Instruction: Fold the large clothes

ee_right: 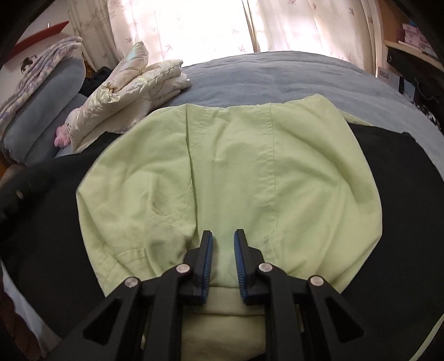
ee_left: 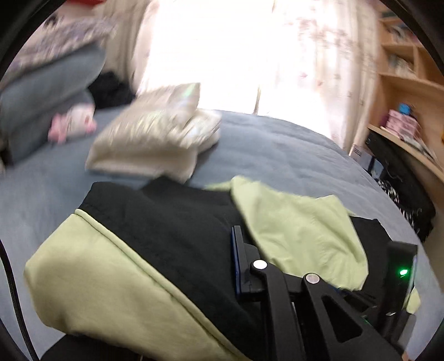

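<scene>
Green-and-black garment [ee_right: 230,166], a large piece with pale green panels over black fabric, is spread across the near part of a bed covered in a grey-blue blanket [ee_right: 277,72]. In the right wrist view its green panel is seen lying broad and fairly flat, with black cloth showing on either side. The right gripper [ee_right: 223,250] is pointed down at the near edge of that green panel; its blue-padded fingers [ee_right: 208,263] are set narrowly, and a strip of green cloth is seen in the small gap between them, pinched at the edge. In the left wrist view, which is blurred, a flap of the green cloth [ee_left: 299,236] is seen raised and draped over the left gripper [ee_left: 277,266]; only one blue-edged finger [ee_left: 237,263] is visible, the other being covered by the cloth, and the gripper is closed on that flap. Beyond the garment, a folded cream jacket [ee_right: 130,91] with a glossy sheen is laid on the blanket, and grey pillows [ee_right: 47,111] are stacked at the left. Pale curtains [ee_right: 194,25] are hung behind the bed, and wooden shelves [ee_left: 402,83] are seen at the right.
</scene>
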A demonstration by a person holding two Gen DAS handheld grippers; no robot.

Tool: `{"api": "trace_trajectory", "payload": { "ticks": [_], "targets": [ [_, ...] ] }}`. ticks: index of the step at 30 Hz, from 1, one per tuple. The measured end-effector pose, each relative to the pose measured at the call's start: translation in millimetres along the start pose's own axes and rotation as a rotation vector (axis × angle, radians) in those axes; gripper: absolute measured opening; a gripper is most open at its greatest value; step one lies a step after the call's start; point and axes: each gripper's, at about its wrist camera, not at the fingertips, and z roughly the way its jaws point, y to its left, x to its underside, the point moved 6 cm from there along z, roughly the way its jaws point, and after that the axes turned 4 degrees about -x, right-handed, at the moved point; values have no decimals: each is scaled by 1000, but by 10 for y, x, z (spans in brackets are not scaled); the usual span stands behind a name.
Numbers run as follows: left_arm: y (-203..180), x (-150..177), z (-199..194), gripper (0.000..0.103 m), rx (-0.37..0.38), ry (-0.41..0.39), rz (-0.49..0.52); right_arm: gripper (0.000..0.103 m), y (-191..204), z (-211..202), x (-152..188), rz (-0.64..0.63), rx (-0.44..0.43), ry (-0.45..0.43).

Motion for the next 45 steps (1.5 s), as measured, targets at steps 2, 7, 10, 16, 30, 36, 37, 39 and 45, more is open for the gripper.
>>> {"api": "trace_trajectory", "payload": {
  "ticks": [2, 7, 10, 16, 30, 36, 37, 39, 45],
  "targets": [
    [-187, -73, -35, 7, -4, -26, 44, 16, -42, -8, 2, 25, -29, -9],
    [-651, -355, -64, 6, 17, -43, 114, 16, -154, -13, 7, 110, -114, -19],
    [-1094, -415, -106, 6, 43, -49, 186, 16, -201, -34, 28, 161, -154, -18],
    [-2162, -332, -192, 7, 118, -57, 396, 15, -452, -205, 127, 399, -338, 85],
    [-3398, 1057, 33, 8, 232, 187, 738, 16, -2596, -1944, 767, 687, 247, -118],
    [-3408, 1062, 24, 9, 235, 193, 736, 16, -2681, -1961, 865, 726, 217, -116],
    [-3370, 1068, 18, 9, 243, 202, 727, 16, -2677, -1990, 894, 724, 216, -116],
    [-3352, 1067, 31, 16, 254, 227, 719, 16, -2680, -2012, 911, 723, 217, -114],
    [-3265, 1222, -267, 77, 348, 282, 729, 17, -2733, -1959, 827, 734, 210, -114]
  ]
}}
